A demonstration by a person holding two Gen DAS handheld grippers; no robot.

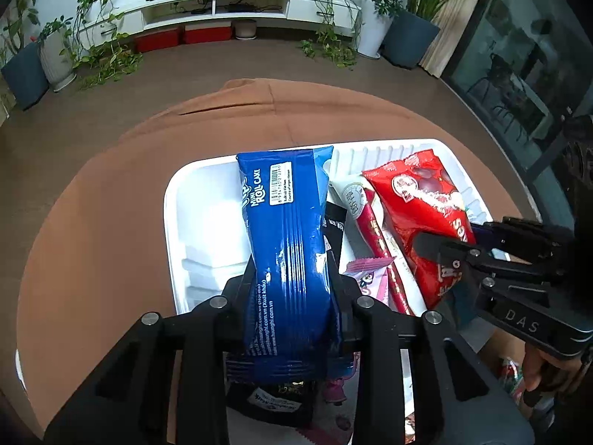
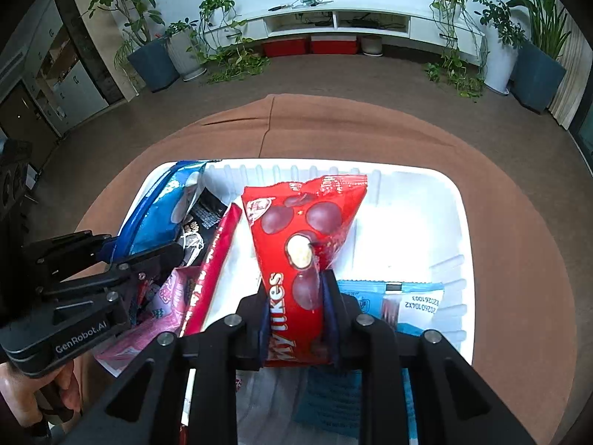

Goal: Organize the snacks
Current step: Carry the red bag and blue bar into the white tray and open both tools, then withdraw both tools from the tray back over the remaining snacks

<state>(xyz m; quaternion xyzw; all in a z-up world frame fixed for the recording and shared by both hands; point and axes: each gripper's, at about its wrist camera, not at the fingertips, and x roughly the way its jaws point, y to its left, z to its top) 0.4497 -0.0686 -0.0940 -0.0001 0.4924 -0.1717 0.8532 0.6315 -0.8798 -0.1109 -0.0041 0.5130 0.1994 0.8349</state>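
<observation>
**A:** Your left hand-held gripper (image 1: 292, 296) is closed on the blue roll-cake pack (image 1: 285, 230), pads pressing its lower half. Its long axis runs straight out toward twelve o'clock, over the left side of the white tray (image 1: 174, 222).

**B:** And the right one?

**A:** Your right hand-held gripper (image 2: 296, 315) is clamped on the red chocolate-ball bag (image 2: 302, 244), which also points to twelve o'clock, above the tray's middle.

**B:** What lies around them?

**A:** In the right wrist view, a red stick pack (image 2: 215, 267) sits at ten o'clock of the bag and a light blue packet (image 2: 404, 304) at three. The tray rests on the brown-covered bench (image 2: 519, 259). I'd judge each pack goes straight down below its own gripper.
</observation>
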